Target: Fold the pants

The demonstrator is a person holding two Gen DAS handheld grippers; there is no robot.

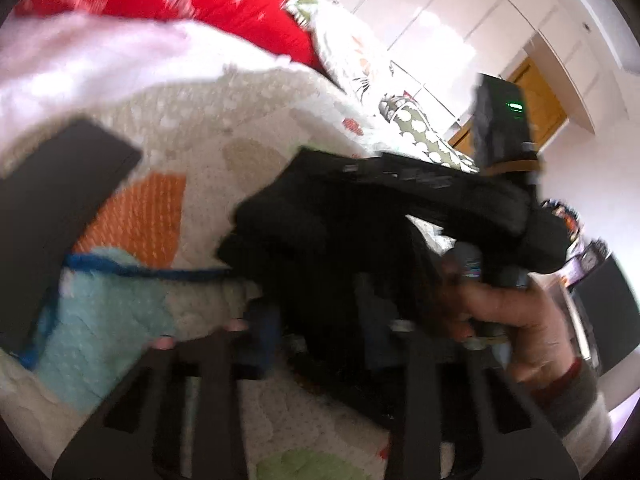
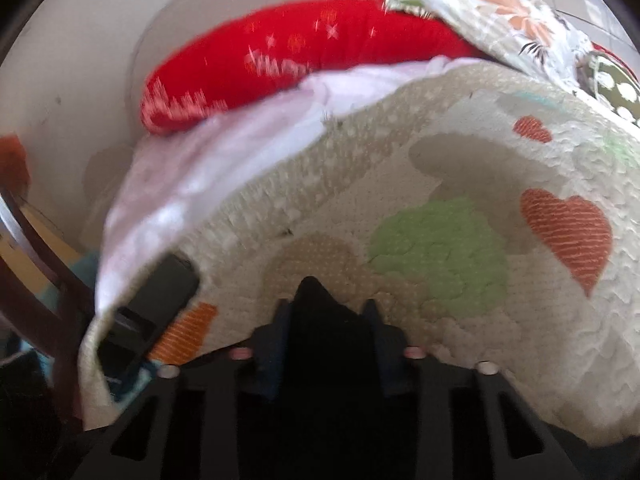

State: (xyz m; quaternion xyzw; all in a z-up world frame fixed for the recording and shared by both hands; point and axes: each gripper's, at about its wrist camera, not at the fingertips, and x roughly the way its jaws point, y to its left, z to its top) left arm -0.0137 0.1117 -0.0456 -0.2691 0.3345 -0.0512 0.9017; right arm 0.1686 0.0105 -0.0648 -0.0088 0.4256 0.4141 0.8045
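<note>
The black pants [image 1: 340, 232] hang bunched in the air above a patterned quilt [image 1: 192, 184] in the left wrist view. My left gripper [image 1: 324, 332] is shut on the lower folds of the pants. The other gripper, held by a hand [image 1: 520, 312], grips the cloth further right. In the right wrist view my right gripper [image 2: 326, 320] is shut on a black peak of the pants [image 2: 312, 300], over the quilt [image 2: 400, 208]. Both views are motion-blurred.
A red cushion [image 2: 300, 52] and a pale pink cloth [image 2: 224, 148] lie at the quilt's far side. A floral pillow [image 2: 500, 20] lies at the right. A dark flat object [image 1: 52, 208] rests on the quilt at left. A wooden chair frame [image 2: 36, 240] stands at left.
</note>
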